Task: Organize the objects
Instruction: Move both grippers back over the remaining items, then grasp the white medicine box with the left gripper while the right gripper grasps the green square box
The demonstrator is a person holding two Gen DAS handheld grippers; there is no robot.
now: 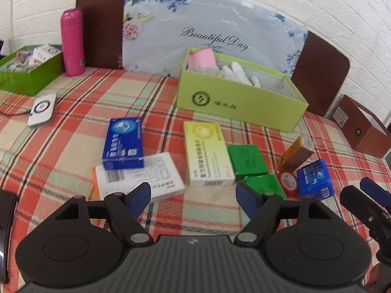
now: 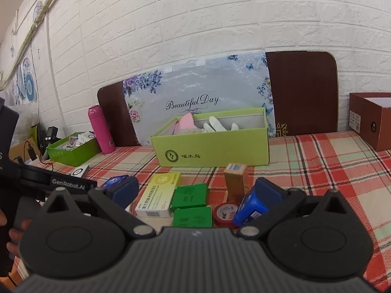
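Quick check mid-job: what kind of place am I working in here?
Probably a home bed or daybed against a wall: a checked cloth covers the surface, a padded headboard stands behind it, backed by a white brick-pattern wall.

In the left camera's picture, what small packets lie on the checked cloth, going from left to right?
Blue box → yellow-green box → green packet → gold box → small blue box.

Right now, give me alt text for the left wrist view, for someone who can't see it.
The open left hand-held gripper hovers over small cartons scattered on a plaid tablecloth: a blue box resting on a white box, a yellow box and green packets. Behind stand a lime-green shoebox and pink bottle.
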